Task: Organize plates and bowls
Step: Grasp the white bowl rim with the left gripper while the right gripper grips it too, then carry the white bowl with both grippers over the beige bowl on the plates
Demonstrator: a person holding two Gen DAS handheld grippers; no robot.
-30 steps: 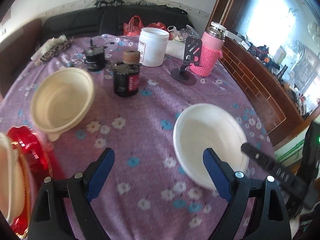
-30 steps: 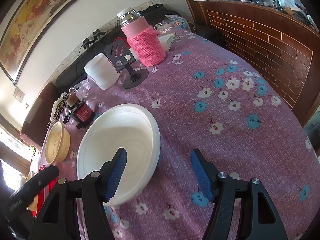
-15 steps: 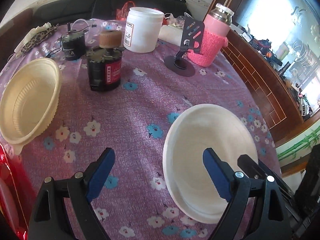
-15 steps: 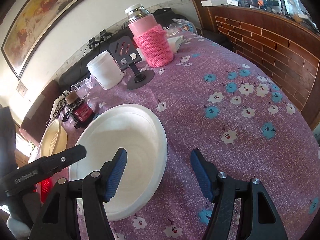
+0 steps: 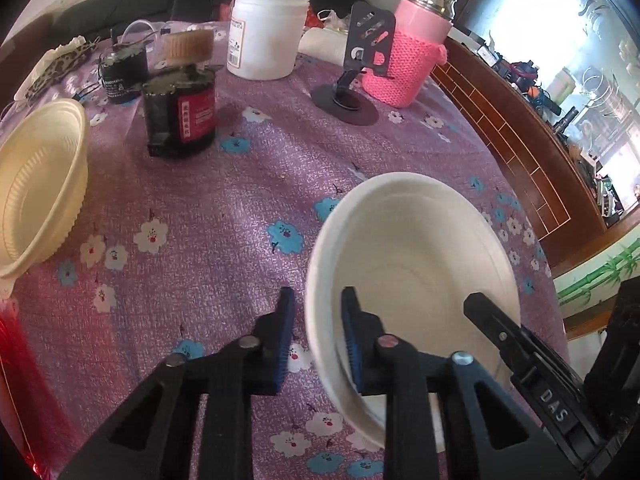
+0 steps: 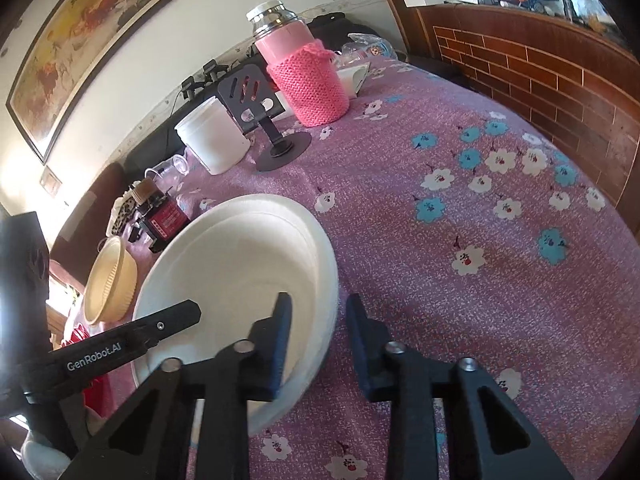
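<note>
Since a second ago both grippers' jaws have just been closing on the white bowl (image 5: 416, 264): the left gripper (image 5: 316, 336) now pinches its near-left rim, one blue ribbed pad inside and one outside, and the right gripper (image 6: 316, 340) clamps the opposite rim. The bowl is round, smooth and matte, sitting on a purple woven tablecloth (image 5: 224, 200) printed with white and blue flowers. A ribbed cream bowl (image 5: 36, 184) lies well apart to the left. A brick-patterned wall (image 6: 540, 76) borders the table.

White wall (image 6: 192, 32), framed painting (image 6: 80, 52), brick-pattern panelling (image 6: 540, 68), bright window (image 5: 532, 12)
</note>
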